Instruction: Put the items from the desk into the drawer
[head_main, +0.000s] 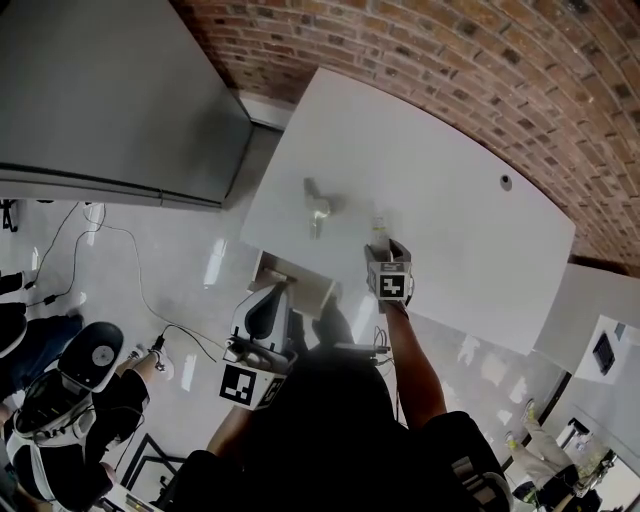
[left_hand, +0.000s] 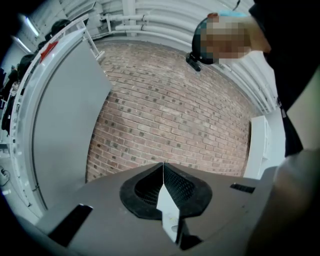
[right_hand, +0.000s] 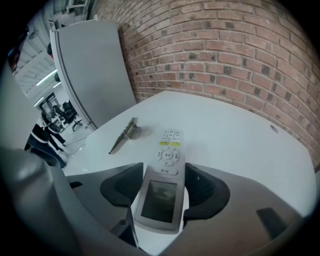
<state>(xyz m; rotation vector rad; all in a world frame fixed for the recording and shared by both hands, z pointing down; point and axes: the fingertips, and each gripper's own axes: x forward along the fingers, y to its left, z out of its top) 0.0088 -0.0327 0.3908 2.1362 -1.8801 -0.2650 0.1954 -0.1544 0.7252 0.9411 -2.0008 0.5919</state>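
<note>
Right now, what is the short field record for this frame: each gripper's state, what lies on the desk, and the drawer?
left gripper: jaws together, nothing between them, pointing at the brick wall
right gripper: jaws closed on the remote control
remote control: lying flat on the white desk, screen end between the jaws
metal clip: loose on the desk, apart from the remote control
drawer: appears open under the desk's near edge; contents cannot be made out

Left gripper (left_hand: 163, 166) and right gripper (right_hand: 164, 167) are grey, with black ribbed pads (right_hand: 120, 187) and marker cubes (head_main: 390, 283).
</note>
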